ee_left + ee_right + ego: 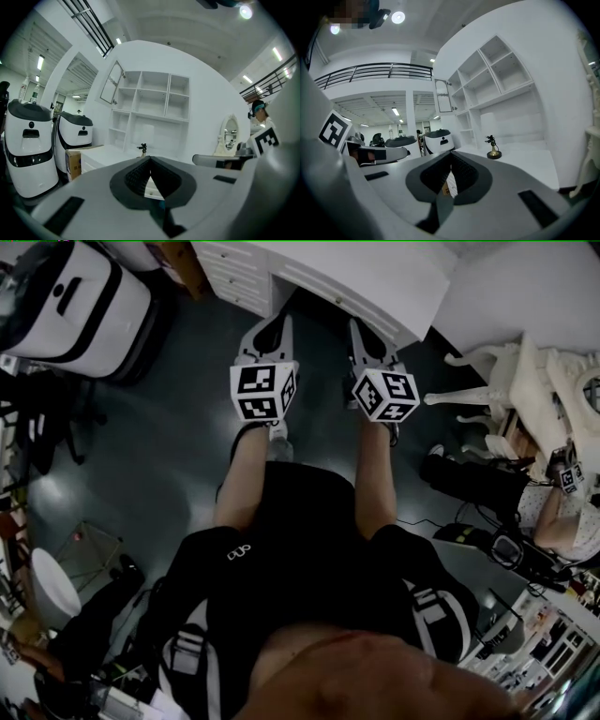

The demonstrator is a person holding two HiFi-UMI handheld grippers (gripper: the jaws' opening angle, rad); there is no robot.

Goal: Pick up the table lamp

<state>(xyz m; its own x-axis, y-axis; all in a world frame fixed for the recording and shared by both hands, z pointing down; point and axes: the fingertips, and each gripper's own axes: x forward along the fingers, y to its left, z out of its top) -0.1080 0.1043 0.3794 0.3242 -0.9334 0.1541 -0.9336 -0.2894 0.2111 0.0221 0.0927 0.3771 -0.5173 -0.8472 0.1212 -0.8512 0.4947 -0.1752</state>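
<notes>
The table lamp is a small dark fixture on a round gold base. It stands on a white desk under wall shelves, some way ahead of both grippers. In the left gripper view the table lamp shows small just above the jaw tips. My left gripper and right gripper are held side by side, both pointing roughly level at the desk. Each pair of jaws meets at the tips with nothing between them. From the head view the left gripper and right gripper hang over dark floor.
Two white robots and a cardboard box stand left of the desk. An oval mirror and an ornate white chair are to the right. Open wall shelves rise behind the desk. Cables and gear lie on the floor.
</notes>
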